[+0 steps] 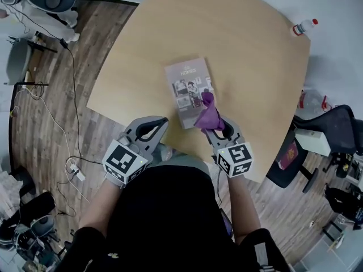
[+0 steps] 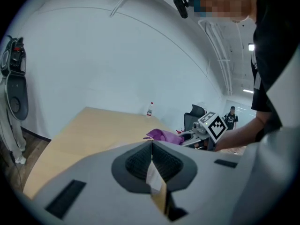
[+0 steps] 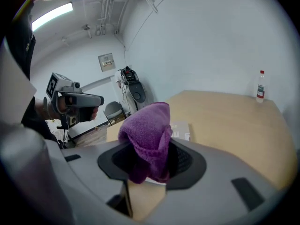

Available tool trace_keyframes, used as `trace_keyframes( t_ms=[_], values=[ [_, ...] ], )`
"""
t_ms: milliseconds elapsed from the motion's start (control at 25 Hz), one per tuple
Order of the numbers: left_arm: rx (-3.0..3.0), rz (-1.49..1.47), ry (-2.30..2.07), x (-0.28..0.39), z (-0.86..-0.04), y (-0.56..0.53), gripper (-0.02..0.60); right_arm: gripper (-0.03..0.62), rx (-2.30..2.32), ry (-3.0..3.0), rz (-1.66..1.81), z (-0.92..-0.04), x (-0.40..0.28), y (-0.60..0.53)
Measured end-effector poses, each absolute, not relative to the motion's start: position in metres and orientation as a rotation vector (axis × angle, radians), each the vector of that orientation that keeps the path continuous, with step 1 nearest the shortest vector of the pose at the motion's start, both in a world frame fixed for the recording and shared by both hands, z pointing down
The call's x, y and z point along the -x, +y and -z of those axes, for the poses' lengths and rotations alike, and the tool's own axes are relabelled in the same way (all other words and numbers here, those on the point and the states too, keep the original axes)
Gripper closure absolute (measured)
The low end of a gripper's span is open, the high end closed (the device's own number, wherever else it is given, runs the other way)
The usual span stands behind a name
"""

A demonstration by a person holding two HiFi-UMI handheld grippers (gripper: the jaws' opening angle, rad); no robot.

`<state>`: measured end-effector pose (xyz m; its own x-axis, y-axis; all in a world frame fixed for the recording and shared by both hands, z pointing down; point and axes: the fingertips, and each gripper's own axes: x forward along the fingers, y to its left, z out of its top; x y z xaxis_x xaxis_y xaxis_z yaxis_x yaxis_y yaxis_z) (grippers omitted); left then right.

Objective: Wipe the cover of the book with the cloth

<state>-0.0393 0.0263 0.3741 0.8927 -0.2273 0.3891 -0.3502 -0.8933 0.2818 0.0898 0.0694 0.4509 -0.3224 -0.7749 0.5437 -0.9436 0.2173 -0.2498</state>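
Purple terry cloth stands bunched between the fingers of my right gripper. They are clamped on its lower folds, so a soft, loose wad juts ahead of them to do the rubbing. From the head view the wad sits over the near right corner of the book; whether it presses on the cover or only hangs just above it, I cannot tell.

The book is thin and rectangular, its grey cover printed with small photos. It lies flat on the pale, smooth wood-grain worktop, close to the near edge, within easy reach.

My left gripper hangs off that near edge, apart from the book. Its ribbed dark fingers are pressed together with nothing between them. I judge it is simply kept clear, which leaves the book unpinned, and a slick cover on a smooth worktop may slide under a stroke.
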Motion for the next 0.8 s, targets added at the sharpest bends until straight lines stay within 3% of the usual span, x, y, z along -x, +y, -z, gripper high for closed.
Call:
trace_keyframes(
  t_ms=[800],
  values=[
    [-2.466, -0.79, -0.494, 0.002, -0.508, 0.031, 0.564, 0.356, -1.258, -2.105, -0.86, -0.557, -0.111, 0.071]
  ],
)
